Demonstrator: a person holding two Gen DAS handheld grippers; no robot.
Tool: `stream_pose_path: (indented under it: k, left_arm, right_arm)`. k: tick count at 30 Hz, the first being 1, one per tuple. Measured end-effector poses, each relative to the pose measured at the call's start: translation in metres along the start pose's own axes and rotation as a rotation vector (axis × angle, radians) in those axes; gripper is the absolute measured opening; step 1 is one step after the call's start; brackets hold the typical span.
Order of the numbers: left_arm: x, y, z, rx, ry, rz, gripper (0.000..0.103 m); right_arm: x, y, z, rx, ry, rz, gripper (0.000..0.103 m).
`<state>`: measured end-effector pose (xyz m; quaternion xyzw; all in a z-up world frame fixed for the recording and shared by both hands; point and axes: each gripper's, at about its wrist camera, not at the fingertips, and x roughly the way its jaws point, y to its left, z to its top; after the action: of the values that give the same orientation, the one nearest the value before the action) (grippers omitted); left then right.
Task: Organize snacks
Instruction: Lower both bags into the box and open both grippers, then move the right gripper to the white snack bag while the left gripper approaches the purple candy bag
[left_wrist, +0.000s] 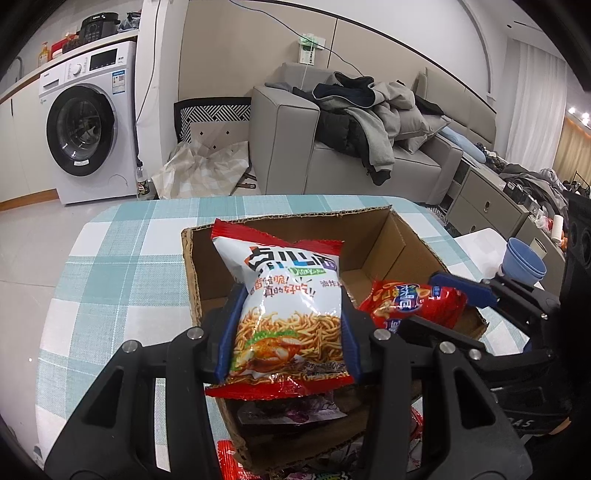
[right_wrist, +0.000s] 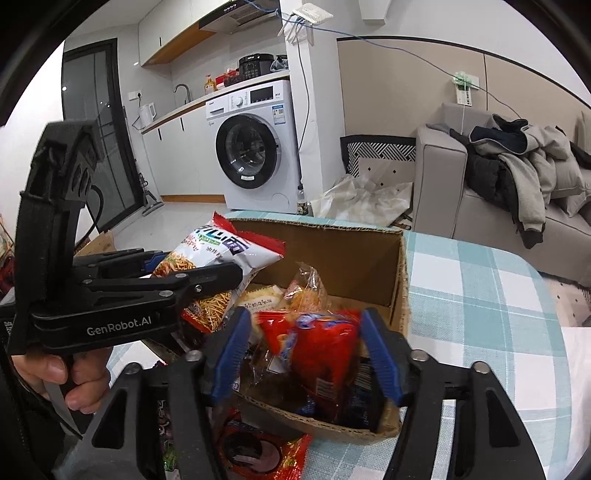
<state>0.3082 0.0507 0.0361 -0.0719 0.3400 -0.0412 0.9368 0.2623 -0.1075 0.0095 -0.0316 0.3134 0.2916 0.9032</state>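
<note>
Upright noodle bag (left_wrist: 288, 314) in left tool (left_wrist: 284, 332)

White washing machine (left_wrist: 86, 122) beside grey sofa (left_wrist: 295, 147) piled with coats.

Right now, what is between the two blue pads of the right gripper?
In the right wrist view, the red snack bag sits between the right gripper pads, apparently untouched, over the cardboard box.

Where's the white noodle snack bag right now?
The noodle bag is clamped in the left gripper, held above the near left part of the cardboard box. The red bag sits to its right between the right gripper's spread jaws.
</note>
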Motion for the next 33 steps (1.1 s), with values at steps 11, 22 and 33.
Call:
stream_pose_path:
  k: [11,22,33]
  left_arm:
    - [0.0,-0.012,-0.003,0.018,-0.001,0.014,0.055]
    - [-0.058,-0.018,-0.012,0.003,-0.039,0.005,0.102]
    - [-0.107,0.001,-0.046,-0.033,-0.005,0.037,0.102]
  right_arm:
    - [-0.031,-0.015,-0.005,0.056,-0.035,-0.038,0.095]
    - [-0.058,-0.028,-0.023,0.145,-0.035,-0.059,0.102]
    - [-0.074,-0.007,-0.044,0.145,0.009,-0.023,0.103]
